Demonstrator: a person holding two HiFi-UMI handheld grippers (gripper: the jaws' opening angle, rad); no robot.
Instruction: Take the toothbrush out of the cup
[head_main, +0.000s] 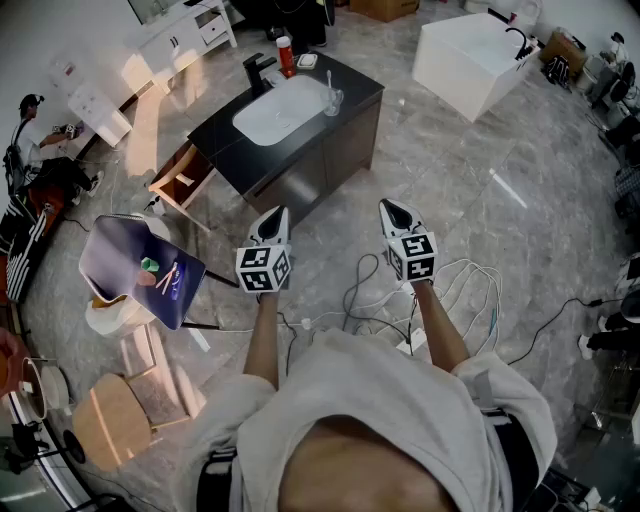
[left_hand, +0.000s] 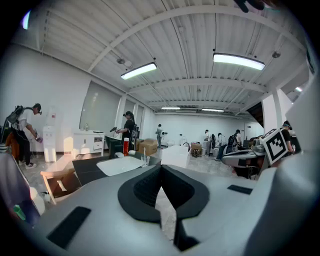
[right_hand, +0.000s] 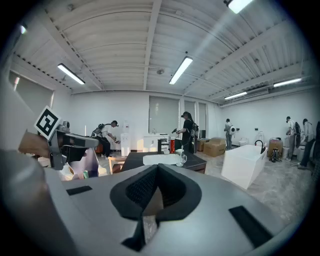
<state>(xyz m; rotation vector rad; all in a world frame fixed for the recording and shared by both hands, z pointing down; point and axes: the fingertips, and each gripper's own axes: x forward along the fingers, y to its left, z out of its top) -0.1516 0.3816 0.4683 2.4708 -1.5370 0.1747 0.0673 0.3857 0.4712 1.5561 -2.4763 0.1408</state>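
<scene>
A clear cup (head_main: 331, 98) with a toothbrush (head_main: 328, 82) standing upright in it sits on the right end of the black vanity counter (head_main: 357, 88), beside the white sink (head_main: 281, 108). Both grippers hover over the floor well short of the vanity. My left gripper (head_main: 272, 216) and right gripper (head_main: 390, 207) are shut with nothing between their jaws. In the left gripper view the cup (left_hand: 144, 160) shows far off, just above the shut left gripper (left_hand: 160, 168). In the right gripper view the cup (right_hand: 181, 159) stands far off, up and right of the shut right gripper (right_hand: 157, 167).
A red bottle (head_main: 286, 54) and a black faucet (head_main: 257, 70) stand behind the sink. An open wooden drawer (head_main: 181, 180) juts out at the vanity's left. A white bathtub (head_main: 468, 55) stands at back right. Cables (head_main: 455, 288) lie on the floor. People stand around the room's edges.
</scene>
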